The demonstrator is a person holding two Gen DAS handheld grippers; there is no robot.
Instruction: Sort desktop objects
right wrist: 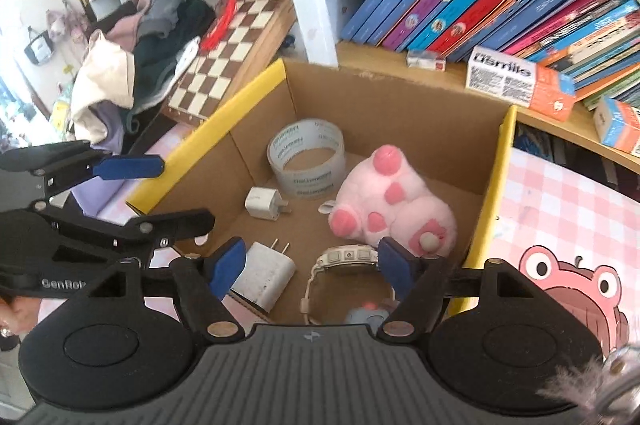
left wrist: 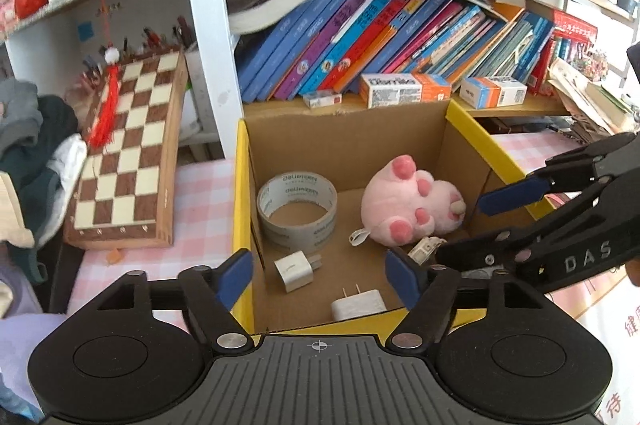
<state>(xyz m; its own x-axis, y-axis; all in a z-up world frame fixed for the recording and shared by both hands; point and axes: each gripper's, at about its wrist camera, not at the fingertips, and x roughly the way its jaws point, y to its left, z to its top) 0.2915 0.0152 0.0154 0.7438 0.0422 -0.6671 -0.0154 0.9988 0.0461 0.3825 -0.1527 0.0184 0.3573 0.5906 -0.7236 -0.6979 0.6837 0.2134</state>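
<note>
Cardboard box [left wrist: 344, 145] on pink-checked tablecloth [left wrist: 200, 193]

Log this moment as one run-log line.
left gripper: open, empty | right gripper: open, empty | box: tape, plush, two chargers, watch

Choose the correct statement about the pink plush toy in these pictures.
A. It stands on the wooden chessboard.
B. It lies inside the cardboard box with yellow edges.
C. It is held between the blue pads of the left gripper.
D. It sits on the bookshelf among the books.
B: the pink plush toy lies on the floor of the cardboard box with yellow edges, beside the roll of clear tape, and no gripper touches it.
</note>
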